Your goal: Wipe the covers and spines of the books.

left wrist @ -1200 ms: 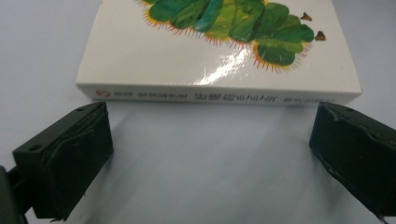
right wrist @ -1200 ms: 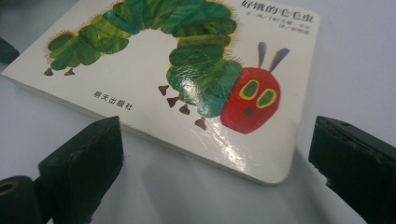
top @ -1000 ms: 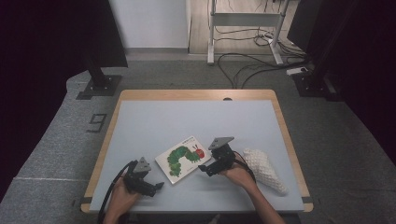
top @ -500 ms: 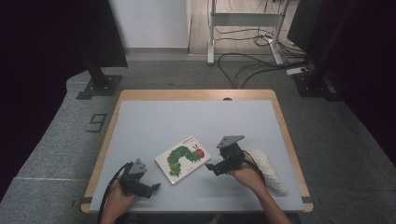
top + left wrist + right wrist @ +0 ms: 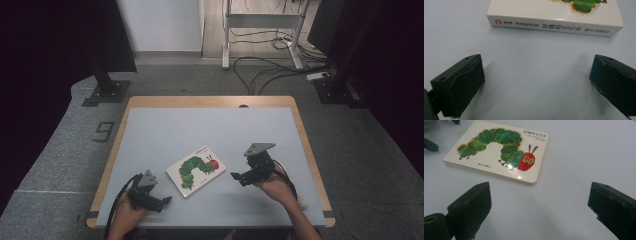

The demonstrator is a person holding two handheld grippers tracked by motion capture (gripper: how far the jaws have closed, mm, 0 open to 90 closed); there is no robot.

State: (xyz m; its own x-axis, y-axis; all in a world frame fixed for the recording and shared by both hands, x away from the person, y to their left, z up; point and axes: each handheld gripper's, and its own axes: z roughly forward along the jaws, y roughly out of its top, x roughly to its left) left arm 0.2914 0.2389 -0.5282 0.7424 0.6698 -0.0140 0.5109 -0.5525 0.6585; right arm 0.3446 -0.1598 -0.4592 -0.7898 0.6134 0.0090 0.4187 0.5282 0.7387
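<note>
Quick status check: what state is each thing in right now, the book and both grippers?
Book: closed, lying flat on the table, cover up, not touched by either gripper.
Left gripper: jaws open, empty, facing the book's spine.
Right gripper: jaws open, empty, just short of the book.

Bare table point(image 5: 200, 130) around book point(image 5: 195, 170) — unobstructed.

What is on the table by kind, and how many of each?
Books: 1, the caterpillar board book, lying flat.
Grippers: 2, the left gripper and the right gripper, both open, one at each side of the book, neither touching it.
Total: 3
</note>
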